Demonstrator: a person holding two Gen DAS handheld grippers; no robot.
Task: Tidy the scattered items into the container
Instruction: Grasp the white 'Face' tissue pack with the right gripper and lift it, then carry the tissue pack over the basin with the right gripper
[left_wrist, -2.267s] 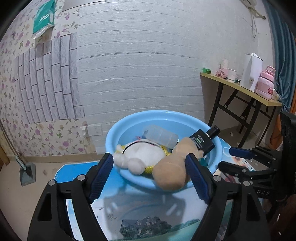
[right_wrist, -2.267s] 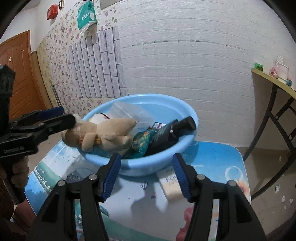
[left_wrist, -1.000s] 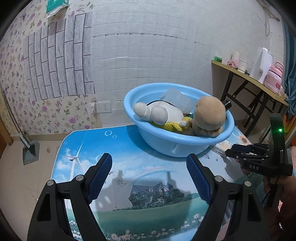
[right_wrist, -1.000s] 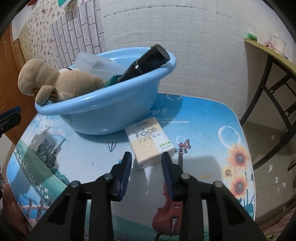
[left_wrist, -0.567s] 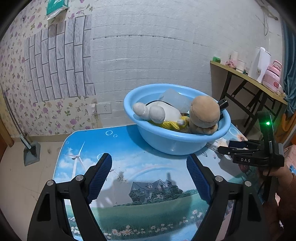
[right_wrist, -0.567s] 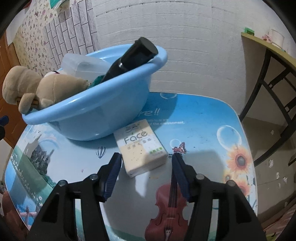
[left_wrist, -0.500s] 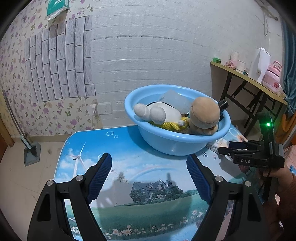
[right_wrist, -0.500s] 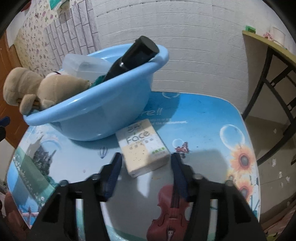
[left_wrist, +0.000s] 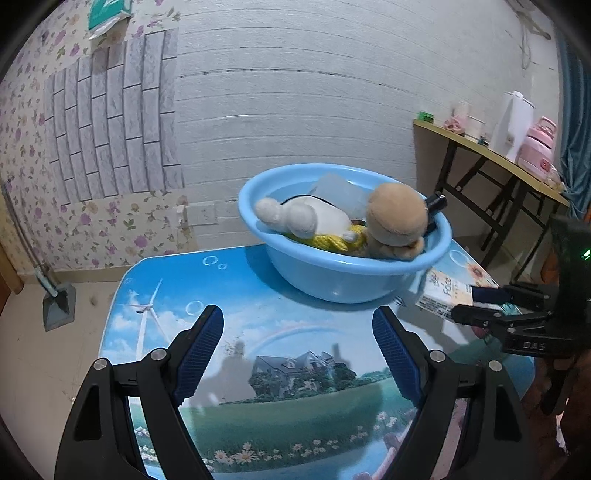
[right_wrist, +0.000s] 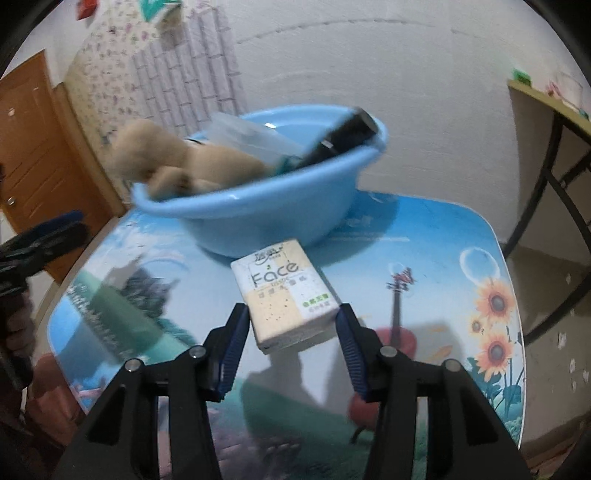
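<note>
The right claw (right_wrist: 291, 323) grips a pack of Face tissues (right_wrist: 283, 291) by its near end, both blue pads pressed against its sides, the pack tilted up off the picture-printed worktop (right_wrist: 424, 258) just in front of the blue basin (right_wrist: 258, 206); the left wrist view shows the same pack (left_wrist: 445, 293) raised beside the basin's rim (left_wrist: 258, 221); the left claw (left_wrist: 297, 354) hangs wide open over the worktop with nothing between its pads, well short of the basin; inside the basin lie a tan plush toy (left_wrist: 397, 218), a white plush toy (left_wrist: 306, 218), a clear plastic bottle (right_wrist: 243, 136) and a black bottle (right_wrist: 343, 138) leaning on the rim; a side table (left_wrist: 491, 155) stands against the wall at right.
</note>
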